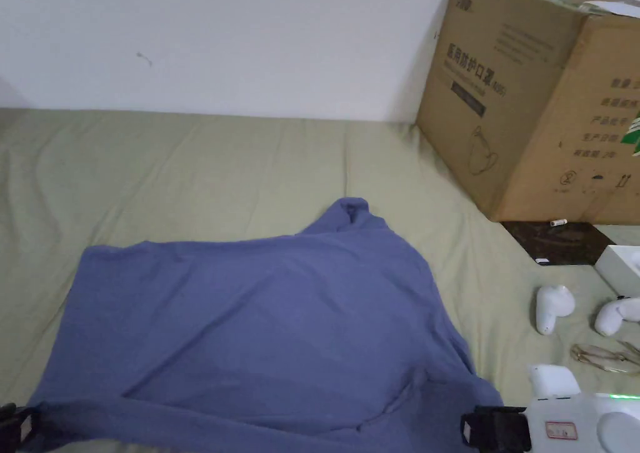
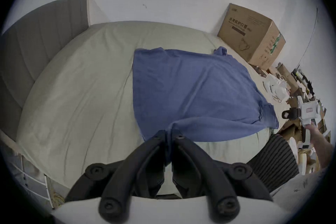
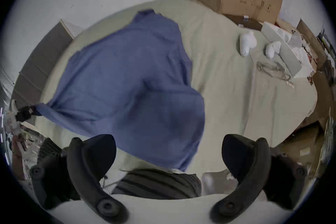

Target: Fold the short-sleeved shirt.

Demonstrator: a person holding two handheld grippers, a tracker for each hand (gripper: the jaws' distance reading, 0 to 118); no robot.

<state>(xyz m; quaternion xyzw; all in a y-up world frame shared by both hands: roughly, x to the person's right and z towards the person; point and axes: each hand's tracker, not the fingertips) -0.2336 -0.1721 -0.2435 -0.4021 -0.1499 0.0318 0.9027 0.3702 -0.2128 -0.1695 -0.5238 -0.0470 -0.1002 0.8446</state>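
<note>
A blue short-sleeved shirt [image 1: 269, 323] lies spread on the pale green bed sheet [image 1: 187, 167], one corner bunched up at the far side. My left gripper [image 2: 170, 134] is shut on the shirt's near left corner, and the cloth stretches away from its jaws. In the head view this gripper [image 1: 14, 424] sits at the bottom left edge. My right gripper [image 3: 168, 138] is open wide, its jaws apart with nothing pressed between them, just off the shirt's near right corner [image 1: 481, 404]. In the head view the right gripper [image 1: 487, 429] is low on the right.
A large cardboard box [image 1: 537, 98] stands at the back right against the white wall. Two white objects [image 1: 553, 307], a pair of glasses [image 1: 603, 357], a white box [image 1: 622, 267] and a dark flat item [image 1: 559, 242] lie right of the shirt. A grey headboard [image 2: 41, 42] is at the left.
</note>
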